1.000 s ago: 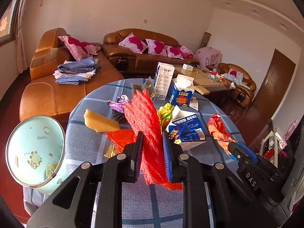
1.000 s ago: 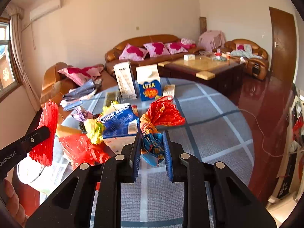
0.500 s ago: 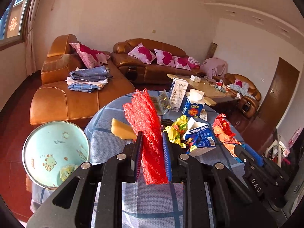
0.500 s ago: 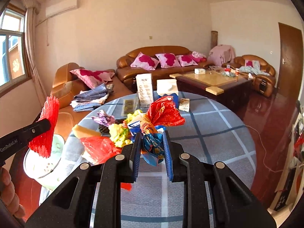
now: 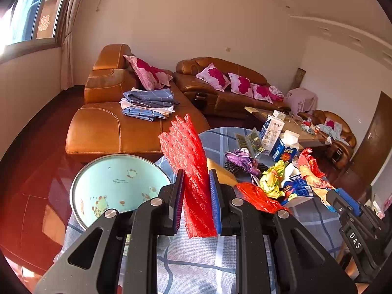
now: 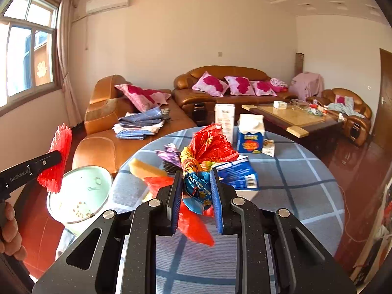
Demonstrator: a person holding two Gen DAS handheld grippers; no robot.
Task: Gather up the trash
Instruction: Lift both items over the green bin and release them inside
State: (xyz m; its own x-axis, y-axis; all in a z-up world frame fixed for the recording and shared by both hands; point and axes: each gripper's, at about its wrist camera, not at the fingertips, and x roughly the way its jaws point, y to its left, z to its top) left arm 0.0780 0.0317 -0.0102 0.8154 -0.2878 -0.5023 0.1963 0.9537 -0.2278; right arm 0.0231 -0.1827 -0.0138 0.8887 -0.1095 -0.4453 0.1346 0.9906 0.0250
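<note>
My left claw [image 5: 196, 193] is closed down to a narrow gap on a strip of red foam netting [image 5: 189, 166], both pads pressing its sides. The netting stands with its long axis running up and away from me, its free end leaning a little left, above the rim of the pale green bin [image 5: 117, 171] that sits on the floor just beside the counter [image 5: 196, 264]. In the right wrist view the same netting [image 6: 57, 159] hangs clear of the counter, over the near edge of the bin [image 6: 80, 196], with my left hand [image 6: 8, 230] gripping the handle at the picture's edge. My right claw [image 6: 196, 191] is likewise pinched almost shut on a crumpled red, yellow and blue wrapper [image 6: 208, 152]; the blue twisted end sits between the pads and the red bulk flares upward and away, so it stands roughly upright. It is held above the counter's checked cloth. Still lying on the counter are a red plastic bag [image 5: 257, 196], a yellow-green wad [image 5: 272, 178], a purple wrapper [image 5: 241, 159], a flattened blue carton [image 6: 238, 174] and an upright milk carton [image 6: 251, 134].
</note>
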